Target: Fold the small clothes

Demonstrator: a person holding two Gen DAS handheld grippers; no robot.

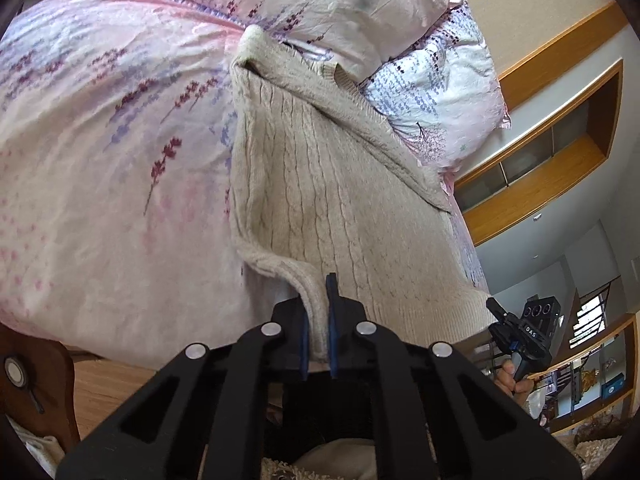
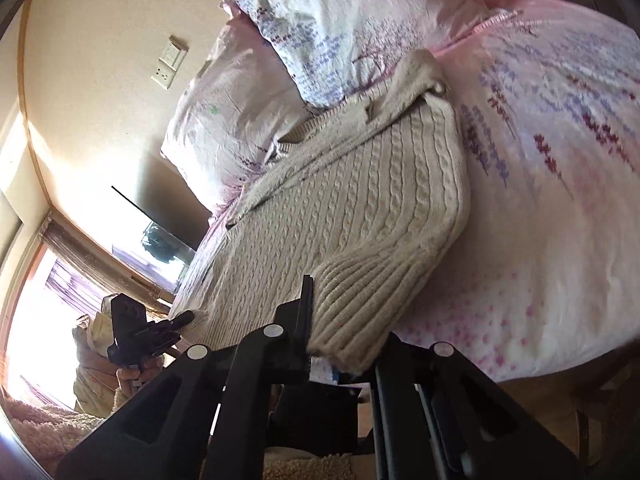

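Left wrist view | left hand-held gripper (image 1: 318, 320) clamped on sweater (image 1: 320, 184) hem | right hand-held gripper (image 2: 340, 344) clamped on opposite hem corner | sweater ahead on bed (image 1: 100, 160), apparently tensioned for folding

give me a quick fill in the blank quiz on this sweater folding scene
1. The sweater is knitted in a ____ pattern.
2. It lies on a bedspread printed with ____.
3. The left gripper is ____ on the sweater's edge.
4. The right gripper grips the sweater's ____ hem.

Missing words: cable; flowers; shut; ribbed
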